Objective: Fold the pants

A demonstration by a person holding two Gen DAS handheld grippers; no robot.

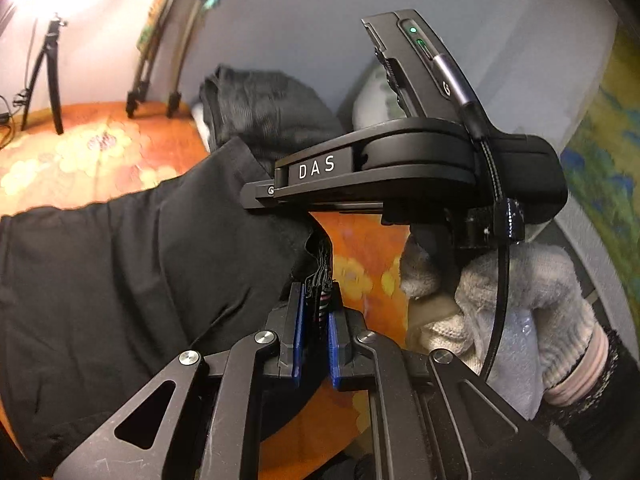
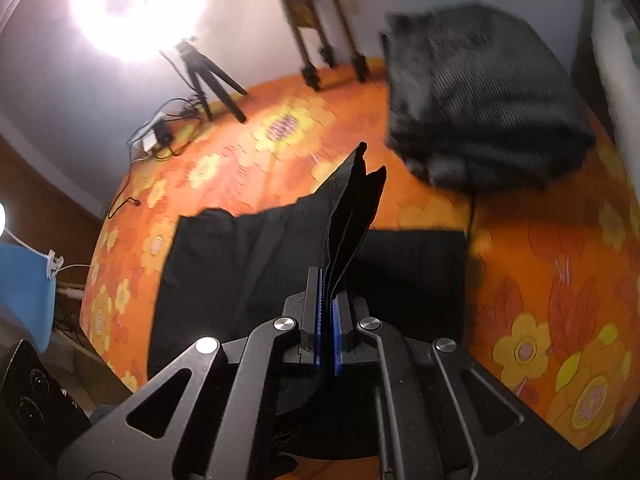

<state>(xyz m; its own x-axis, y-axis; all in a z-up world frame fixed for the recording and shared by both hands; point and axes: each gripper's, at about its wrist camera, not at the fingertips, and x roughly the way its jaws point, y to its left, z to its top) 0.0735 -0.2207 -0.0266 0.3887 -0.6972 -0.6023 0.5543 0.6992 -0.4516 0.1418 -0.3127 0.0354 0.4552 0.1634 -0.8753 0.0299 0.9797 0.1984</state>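
Note:
Black pants (image 1: 132, 264) lie spread over an orange flowered bedspread (image 1: 80, 152). My left gripper (image 1: 318, 300) is shut on a bunched edge of the pants, its blue pads pinching gathered fabric. Just ahead of it in the left wrist view sits the other gripper's black body, marked DAS (image 1: 380, 164), held by a hand in a grey knit glove (image 1: 516, 300). In the right wrist view my right gripper (image 2: 327, 288) is shut on several stacked layers of the pants (image 2: 256, 256), which stick up past the pads. The rest of the garment lies flat below.
A folded dark corduroy garment (image 2: 484, 92) rests further back on the bedspread (image 2: 560, 320). A small tripod (image 2: 208, 76) with a bright lamp, cables and a charger (image 2: 160, 136) stand at the far edge. Wooden legs (image 2: 316, 40) stand at the wall. A blue object (image 2: 24, 280) is at left.

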